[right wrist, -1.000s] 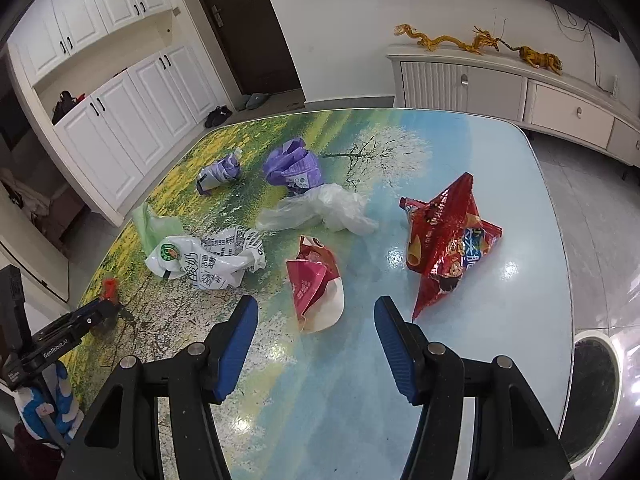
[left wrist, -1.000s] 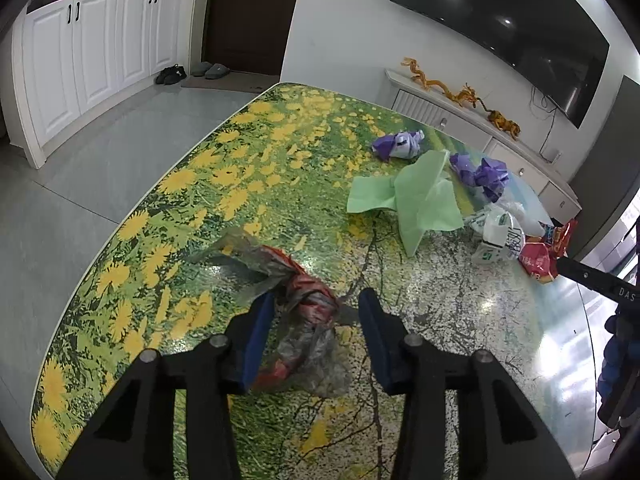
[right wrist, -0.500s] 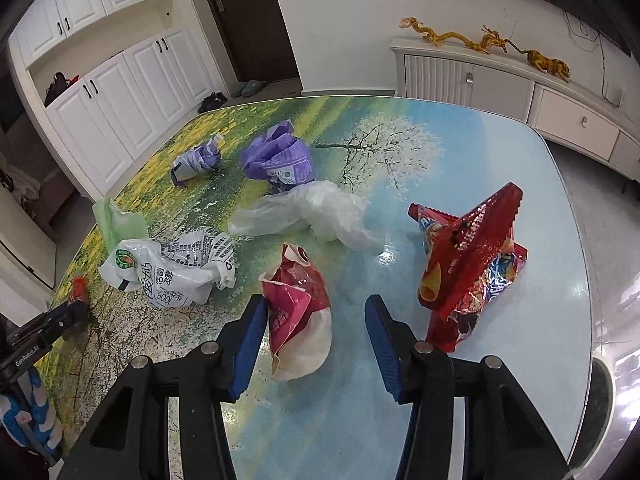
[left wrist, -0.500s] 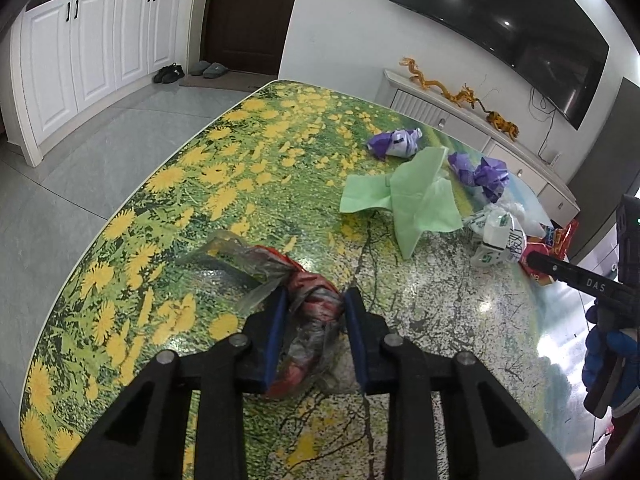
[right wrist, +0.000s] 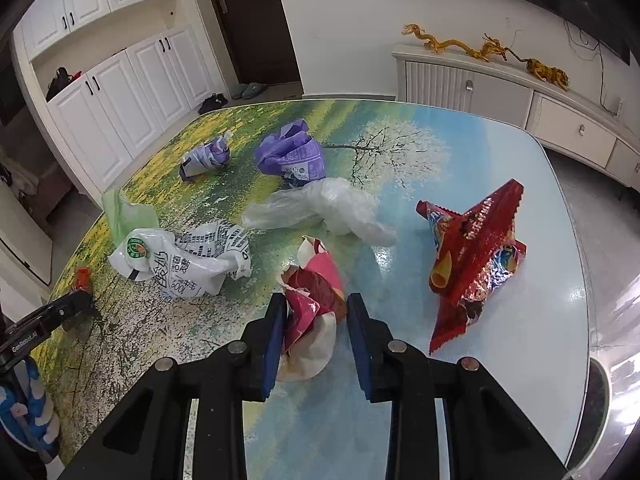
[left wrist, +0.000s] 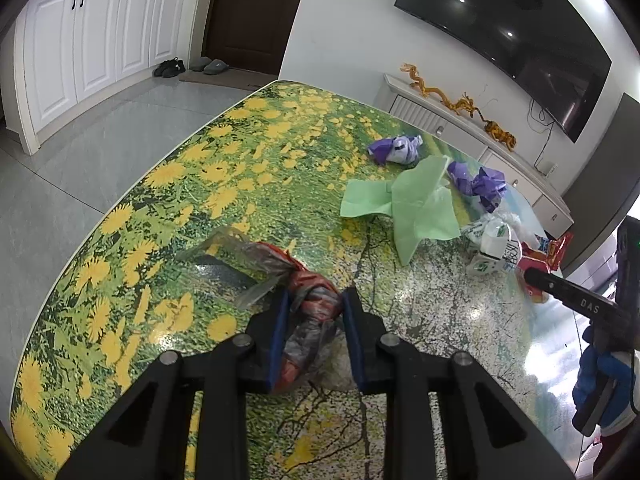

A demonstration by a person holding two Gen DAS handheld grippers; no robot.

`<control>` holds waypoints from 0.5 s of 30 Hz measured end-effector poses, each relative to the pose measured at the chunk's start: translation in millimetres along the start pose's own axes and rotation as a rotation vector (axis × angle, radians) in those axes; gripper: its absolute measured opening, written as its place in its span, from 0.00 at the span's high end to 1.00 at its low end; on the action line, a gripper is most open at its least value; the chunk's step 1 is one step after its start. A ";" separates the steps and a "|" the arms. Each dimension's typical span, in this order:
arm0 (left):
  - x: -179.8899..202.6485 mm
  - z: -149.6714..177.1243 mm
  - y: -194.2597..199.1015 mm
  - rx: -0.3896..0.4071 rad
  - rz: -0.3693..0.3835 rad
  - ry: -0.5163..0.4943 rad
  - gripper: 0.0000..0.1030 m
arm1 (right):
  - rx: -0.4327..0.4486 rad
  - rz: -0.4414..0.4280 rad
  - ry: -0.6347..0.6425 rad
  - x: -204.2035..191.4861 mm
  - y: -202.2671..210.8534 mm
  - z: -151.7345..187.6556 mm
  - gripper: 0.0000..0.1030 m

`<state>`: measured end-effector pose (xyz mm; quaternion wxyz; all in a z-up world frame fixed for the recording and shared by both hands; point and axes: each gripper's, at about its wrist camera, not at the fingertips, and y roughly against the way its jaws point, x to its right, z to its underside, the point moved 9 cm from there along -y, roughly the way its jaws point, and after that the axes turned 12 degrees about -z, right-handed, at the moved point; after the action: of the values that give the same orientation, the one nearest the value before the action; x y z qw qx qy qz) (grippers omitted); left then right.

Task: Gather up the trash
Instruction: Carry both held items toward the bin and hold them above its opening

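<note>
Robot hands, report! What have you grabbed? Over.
Left gripper closing on red wrapper bundle. Right gripper closing around pink wrapper. Nothing blocking.

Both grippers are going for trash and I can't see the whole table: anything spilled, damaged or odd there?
Nothing spilled or broken shows. The table holds only crumpled trash. The left gripper is closing on a twisted red wrapper; the right gripper is closing around a pink wrapper. The red snack bag lies torn open.

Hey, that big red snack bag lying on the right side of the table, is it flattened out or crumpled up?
Crumpled. The red snack bag lies on the table creased and twisted, one serrated end sticking up.
</note>
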<state>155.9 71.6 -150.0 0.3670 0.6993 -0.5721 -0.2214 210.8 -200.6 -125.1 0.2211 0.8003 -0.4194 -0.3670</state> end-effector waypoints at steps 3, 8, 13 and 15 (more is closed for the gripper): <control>-0.1 0.1 0.5 -0.003 0.013 0.003 0.78 | 0.016 0.000 0.006 -6.2 12.9 1.7 0.72; 3.3 -0.3 6.2 0.017 0.022 -0.019 0.81 | 0.039 0.010 0.011 -12.1 36.5 7.4 0.72; 9.9 -4.6 27.6 0.061 0.036 -0.040 0.81 | 0.072 0.023 0.004 -11.5 63.7 14.8 0.72; 13.4 -8.1 38.2 0.082 0.040 -0.048 0.81 | 0.090 0.031 -0.004 -8.3 74.8 16.8 0.72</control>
<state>140.9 57.9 -114.1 0.3287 0.6965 -0.6032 -0.2071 156.7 -235.6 -82.9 0.1898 0.8021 -0.4484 -0.3458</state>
